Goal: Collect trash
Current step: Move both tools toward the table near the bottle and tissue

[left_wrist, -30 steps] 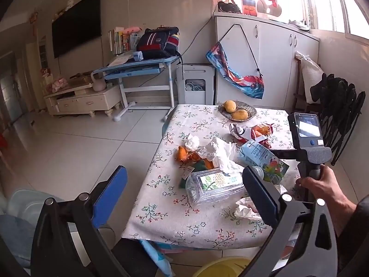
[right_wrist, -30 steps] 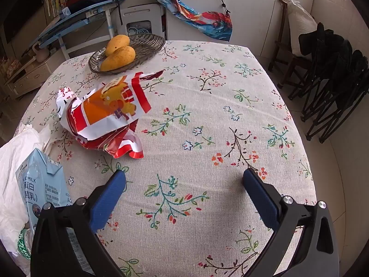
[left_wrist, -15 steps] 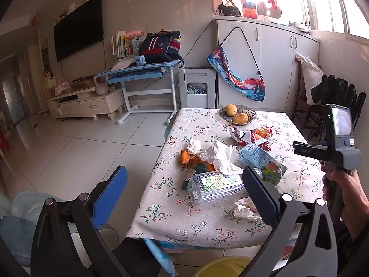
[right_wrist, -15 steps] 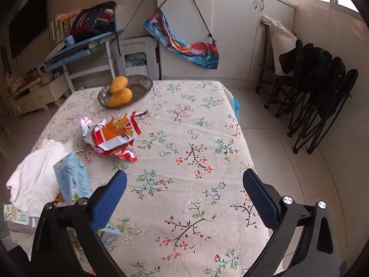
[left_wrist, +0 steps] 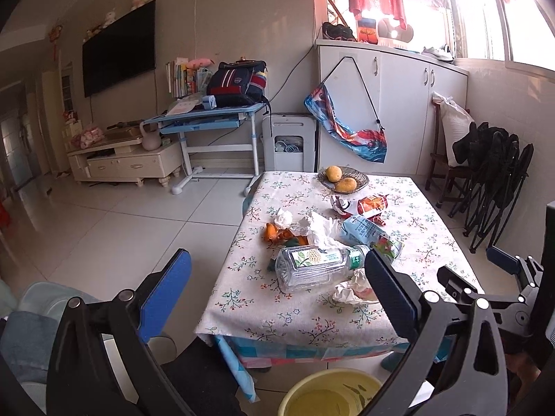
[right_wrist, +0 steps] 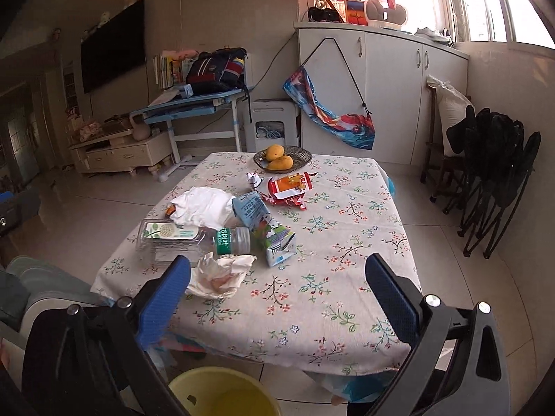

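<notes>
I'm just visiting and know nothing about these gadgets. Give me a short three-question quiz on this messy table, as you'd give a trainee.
1. True or false: the clear plastic bottle stands upright on the table.
2. What fruit dish sits at the table's far end? A) wicker plate of mangoes B) bowl of grapes C) banana bunch
3. Fill in: below the table's near edge stands a yellow ____.

Key: 1 false, it lies on its side; 2 A; 3 bucket.
</notes>
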The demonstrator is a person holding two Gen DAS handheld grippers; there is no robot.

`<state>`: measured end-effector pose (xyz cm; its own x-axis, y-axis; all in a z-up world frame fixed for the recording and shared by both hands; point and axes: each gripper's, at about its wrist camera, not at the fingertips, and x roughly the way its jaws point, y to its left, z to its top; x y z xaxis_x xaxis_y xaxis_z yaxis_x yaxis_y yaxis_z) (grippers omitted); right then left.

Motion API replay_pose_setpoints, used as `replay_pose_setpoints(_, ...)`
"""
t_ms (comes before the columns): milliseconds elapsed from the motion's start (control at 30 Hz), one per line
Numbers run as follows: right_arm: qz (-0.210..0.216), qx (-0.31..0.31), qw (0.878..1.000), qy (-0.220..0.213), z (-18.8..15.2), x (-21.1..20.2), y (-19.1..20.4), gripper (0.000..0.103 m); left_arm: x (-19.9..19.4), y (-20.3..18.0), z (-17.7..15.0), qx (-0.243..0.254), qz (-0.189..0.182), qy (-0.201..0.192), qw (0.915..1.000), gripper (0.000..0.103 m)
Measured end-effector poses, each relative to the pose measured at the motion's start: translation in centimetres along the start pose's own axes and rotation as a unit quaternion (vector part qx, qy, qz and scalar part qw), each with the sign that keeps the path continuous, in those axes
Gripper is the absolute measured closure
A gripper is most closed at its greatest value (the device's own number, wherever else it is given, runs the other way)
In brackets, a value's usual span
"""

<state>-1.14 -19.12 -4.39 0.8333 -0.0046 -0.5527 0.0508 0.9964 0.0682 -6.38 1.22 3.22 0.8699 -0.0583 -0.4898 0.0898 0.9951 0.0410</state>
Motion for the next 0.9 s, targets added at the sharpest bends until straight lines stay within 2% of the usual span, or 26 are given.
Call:
replay_pose_setpoints(467,0.033,-0.007,0.999,-0.037,-1.7,-4.4,3.1,0.006,-3.3,2.1,0.0,-0.015,0.004,-0.017,0.9997,0.006)
replay_pose_setpoints(900,0.052,-0.009,0.998,-0.036,-2.3,-5.0,3.8,0.006,-3.8,2.0,-0.1,-0.009,-0.001,-0.017,0.9998,0.006)
